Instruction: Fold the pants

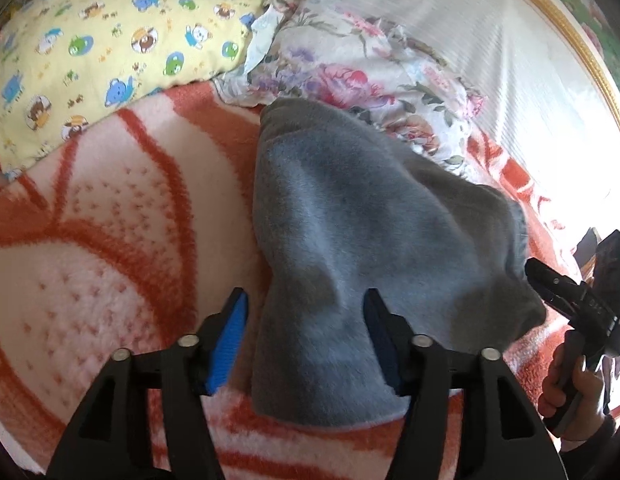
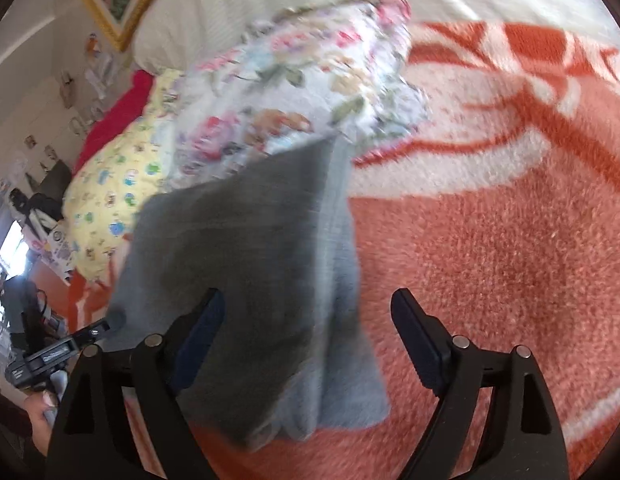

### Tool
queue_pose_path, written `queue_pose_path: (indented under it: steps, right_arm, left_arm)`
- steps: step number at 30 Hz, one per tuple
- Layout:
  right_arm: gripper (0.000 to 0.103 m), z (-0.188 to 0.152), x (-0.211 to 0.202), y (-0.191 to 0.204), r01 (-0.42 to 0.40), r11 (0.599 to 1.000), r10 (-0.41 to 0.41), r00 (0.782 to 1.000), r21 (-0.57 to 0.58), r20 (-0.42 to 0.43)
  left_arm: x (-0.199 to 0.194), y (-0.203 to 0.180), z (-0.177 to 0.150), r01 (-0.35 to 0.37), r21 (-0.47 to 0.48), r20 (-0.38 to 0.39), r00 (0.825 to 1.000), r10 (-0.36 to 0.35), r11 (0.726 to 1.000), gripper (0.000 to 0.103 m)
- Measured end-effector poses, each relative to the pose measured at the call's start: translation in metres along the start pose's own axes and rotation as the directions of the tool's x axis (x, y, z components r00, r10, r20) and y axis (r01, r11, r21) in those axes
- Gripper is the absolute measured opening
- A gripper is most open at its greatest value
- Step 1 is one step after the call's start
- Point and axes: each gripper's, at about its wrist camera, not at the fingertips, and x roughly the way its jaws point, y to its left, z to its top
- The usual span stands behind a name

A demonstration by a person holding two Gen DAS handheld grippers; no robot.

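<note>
My left gripper and right gripper both hang with fingers spread apart, gripping nothing, over the grey pants, which lie already doubled into a thick bundle on the orange-and-white blanket, their far end against the floral cushion. To finish well, I judge I should pinch both near corners together and keep the edges aligned. I count one pair of pants, two grippers, one floral cushion, one yellow cartoon pillow
</note>
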Motion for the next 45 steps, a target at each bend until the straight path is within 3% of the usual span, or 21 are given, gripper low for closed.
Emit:
queue_pose_path:
  steps: [2, 14, 23, 35, 45]
  right_arm:
    - [0.086, -0.002, -0.014, 0.012, -0.004, 0.999, 0.004, 1.0, -0.041, 0.019]
    - [0.099, -0.035, -0.05, 0.072, -0.021, 0.939, 0.01, 0.999, -0.342, -0.034]
    - [0.099, -0.042, -0.043, 0.082, -0.025, 0.919, -0.003, 0.997, -0.392, -0.072]
    - [0.099, -0.046, -0.034, 0.088, -0.032, 0.914, -0.011, 0.995, -0.405, -0.104]
    - [0.099, -0.05, -0.036, 0.095, -0.031, 0.906, -0.012, 0.995, -0.423, -0.099]
  left_arm:
    - [-0.01, -0.006, -0.004, -0.003, 0.016, 0.015, 1.0, 0.003, 1.0, 0.072]
    - [-0.041, -0.039, -0.038, -0.043, 0.135, 0.031, 0.999, 0.039, 0.99, 0.081]
    - [-0.055, -0.054, -0.055, -0.121, 0.243, 0.061, 0.992, 0.109, 0.962, 0.085]
    - [-0.062, -0.058, -0.055, -0.162, 0.263, 0.083, 0.986, 0.145, 0.951, 0.092]
    - [-0.067, -0.059, -0.053, -0.167, 0.257, 0.102, 0.984, 0.146, 0.952, 0.092]
